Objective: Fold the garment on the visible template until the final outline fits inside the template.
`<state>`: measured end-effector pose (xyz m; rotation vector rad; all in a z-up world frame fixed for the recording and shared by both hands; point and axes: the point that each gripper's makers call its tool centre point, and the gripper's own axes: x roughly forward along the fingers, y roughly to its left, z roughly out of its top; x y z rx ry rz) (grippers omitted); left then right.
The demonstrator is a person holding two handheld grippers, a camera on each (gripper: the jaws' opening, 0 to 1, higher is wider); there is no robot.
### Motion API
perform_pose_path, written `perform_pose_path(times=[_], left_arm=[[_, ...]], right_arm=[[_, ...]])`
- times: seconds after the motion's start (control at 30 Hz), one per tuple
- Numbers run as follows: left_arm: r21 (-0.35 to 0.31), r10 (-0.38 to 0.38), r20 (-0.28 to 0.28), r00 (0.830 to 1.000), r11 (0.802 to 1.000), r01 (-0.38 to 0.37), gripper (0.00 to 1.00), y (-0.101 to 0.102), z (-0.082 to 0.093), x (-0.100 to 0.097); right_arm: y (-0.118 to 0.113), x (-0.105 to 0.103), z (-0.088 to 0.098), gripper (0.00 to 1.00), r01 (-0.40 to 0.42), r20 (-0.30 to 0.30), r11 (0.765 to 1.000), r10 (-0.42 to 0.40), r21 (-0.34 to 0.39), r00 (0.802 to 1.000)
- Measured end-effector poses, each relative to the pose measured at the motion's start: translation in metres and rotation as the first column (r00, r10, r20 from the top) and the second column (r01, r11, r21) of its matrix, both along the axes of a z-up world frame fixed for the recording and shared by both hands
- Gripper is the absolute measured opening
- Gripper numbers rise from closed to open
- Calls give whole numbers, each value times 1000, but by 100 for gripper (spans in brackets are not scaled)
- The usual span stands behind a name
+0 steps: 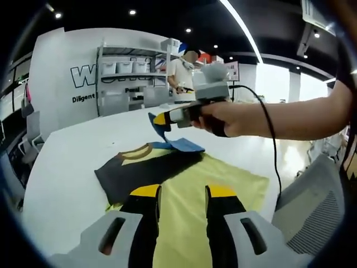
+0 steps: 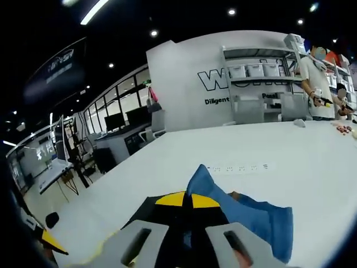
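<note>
right gripper (image 2: 187,202) pinching blue sleeve (image 2: 251,215) (wall: "Diligent")

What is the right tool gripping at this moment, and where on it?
The right tool is shut on the blue sleeve of the dark garment, pinching its edge and lifting it above the yellow template. The left tool holds nothing.

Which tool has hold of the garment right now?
The right tool, raised above the white table, pinches the blue sleeve; the left tool hovers open over the yellow template.
</note>
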<state>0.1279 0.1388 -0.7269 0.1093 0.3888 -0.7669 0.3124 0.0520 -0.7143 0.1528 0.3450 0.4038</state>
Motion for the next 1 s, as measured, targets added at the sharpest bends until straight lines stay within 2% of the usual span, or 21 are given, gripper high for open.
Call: perform_pose_path(times=[0.37, 0.6, 1.0], left_arm=[[-6, 8, -1, 1000, 1000, -8, 27, 9, 3, -2], [-5, 22, -8, 1000, 1000, -22, 27, 18, 2, -1], [-7, 42, -15, 999, 999, -42, 27, 26, 0, 3]], right_arm=[[45, 2, -12, 0, -81, -24, 996, 81, -23, 996], [71, 5, -36, 0, -156, -74, 984, 149, -87, 986], [96, 3, -77, 0, -231, -159, 963, 208, -136, 965]])
